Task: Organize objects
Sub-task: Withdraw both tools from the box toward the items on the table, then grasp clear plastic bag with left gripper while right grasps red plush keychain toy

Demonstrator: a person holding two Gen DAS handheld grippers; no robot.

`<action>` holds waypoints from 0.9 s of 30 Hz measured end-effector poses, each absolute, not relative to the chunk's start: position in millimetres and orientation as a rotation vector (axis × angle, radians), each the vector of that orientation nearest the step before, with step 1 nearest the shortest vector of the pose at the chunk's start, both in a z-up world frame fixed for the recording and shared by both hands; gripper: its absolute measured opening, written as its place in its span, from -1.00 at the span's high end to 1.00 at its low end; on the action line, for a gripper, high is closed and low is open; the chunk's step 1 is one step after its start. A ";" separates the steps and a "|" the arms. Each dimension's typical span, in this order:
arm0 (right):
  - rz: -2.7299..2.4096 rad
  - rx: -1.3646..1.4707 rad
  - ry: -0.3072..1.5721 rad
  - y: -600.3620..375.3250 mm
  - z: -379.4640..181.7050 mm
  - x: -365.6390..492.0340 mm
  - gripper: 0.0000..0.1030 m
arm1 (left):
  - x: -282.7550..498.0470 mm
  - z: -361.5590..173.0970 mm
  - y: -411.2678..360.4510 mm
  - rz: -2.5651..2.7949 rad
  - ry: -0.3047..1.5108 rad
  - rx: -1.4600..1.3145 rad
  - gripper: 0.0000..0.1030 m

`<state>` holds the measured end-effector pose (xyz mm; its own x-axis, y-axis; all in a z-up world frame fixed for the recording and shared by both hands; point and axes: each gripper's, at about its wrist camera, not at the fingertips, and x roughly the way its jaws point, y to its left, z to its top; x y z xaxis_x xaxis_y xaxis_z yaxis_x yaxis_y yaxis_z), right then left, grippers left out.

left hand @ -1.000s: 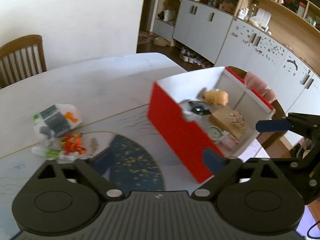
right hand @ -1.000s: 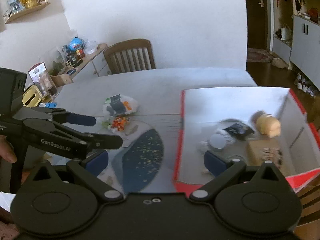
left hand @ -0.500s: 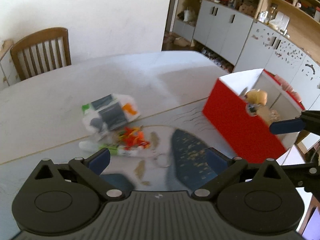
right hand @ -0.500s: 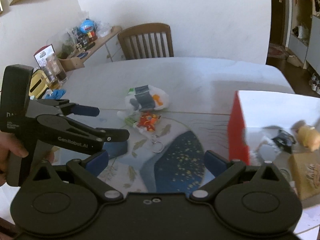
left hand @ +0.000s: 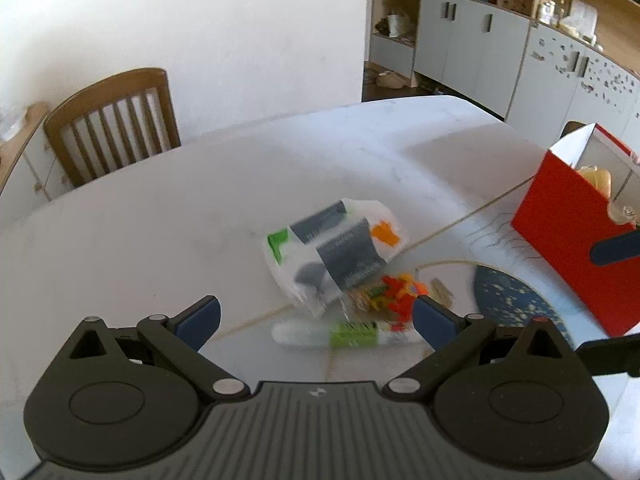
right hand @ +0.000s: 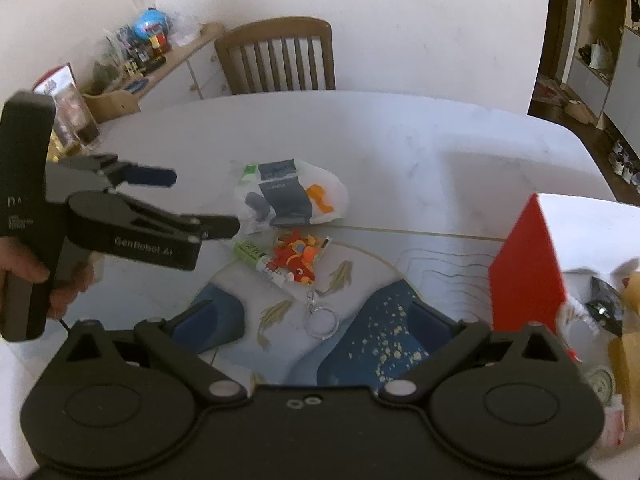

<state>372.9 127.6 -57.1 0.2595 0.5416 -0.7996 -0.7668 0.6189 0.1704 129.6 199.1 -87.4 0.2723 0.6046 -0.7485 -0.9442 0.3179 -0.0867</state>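
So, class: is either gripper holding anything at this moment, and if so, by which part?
Nothing is held. The left gripper and right gripper are both open, above the table, with the tube and keychain lying loose.

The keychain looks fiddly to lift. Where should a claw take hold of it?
Probably by the red plush body, closing from above across its narrow width: it is bulky, while the metal ring lies flat on the table. The green-labelled tube touches its left side.
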 end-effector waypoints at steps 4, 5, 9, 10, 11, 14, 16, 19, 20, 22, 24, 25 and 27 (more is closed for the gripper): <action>0.887 -0.293 0.964 144.1 -67.9 378.8 -0.87 | 128.1 -95.2 218.0 1.108 0.692 -0.548 -0.99; 0.882 -0.293 0.966 147.4 -70.3 380.7 -0.86 | 128.5 -97.4 223.0 1.096 0.697 -0.538 -0.99; 0.863 -0.292 0.979 160.1 -80.2 387.8 -0.82 | 134.6 -105.3 236.6 1.065 0.722 -0.500 -0.99; 0.860 -0.291 0.983 163.5 -82.1 389.1 -0.80 | 136.6 -107.9 240.2 1.057 0.730 -0.491 -0.99; 0.857 -0.287 0.987 166.1 -84.3 390.9 -0.78 | 138.3 -110.9 244.3 1.049 0.738 -0.484 -0.99; 0.852 -0.284 1.002 173.5 -91.4 396.6 -0.72 | 143.6 -117.5 254.9 1.026 0.757 -0.456 -0.99; 0.850 -0.287 1.006 178.8 -95.2 399.1 -0.71 | 146.3 -119.3 261.3 1.003 0.764 -0.440 -0.99; 0.857 -0.293 1.010 186.4 -100.3 400.9 -0.66 | 152.1 -122.5 271.6 0.952 0.777 -0.419 -0.99; 0.860 -0.296 1.011 188.4 -101.9 401.3 -0.64 | 154.0 -123.8 274.2 0.936 0.779 -0.414 -0.99; 0.861 -0.302 1.017 192.4 -105.1 402.3 -0.61 | 158.3 -126.8 280.1 0.891 0.783 -0.415 -0.99; 0.859 -0.306 1.022 195.9 -108.5 403.2 -0.58 | 162.9 -129.5 285.8 0.852 0.792 -0.421 -0.99; 0.856 -0.308 1.025 197.5 -110.2 403.9 -0.55 | 165.6 -131.9 289.0 0.837 0.801 -0.428 -0.99; 0.847 -0.309 1.033 200.6 -113.8 405.4 -0.52 | 169.7 -136.9 296.0 0.814 0.818 -0.448 -0.99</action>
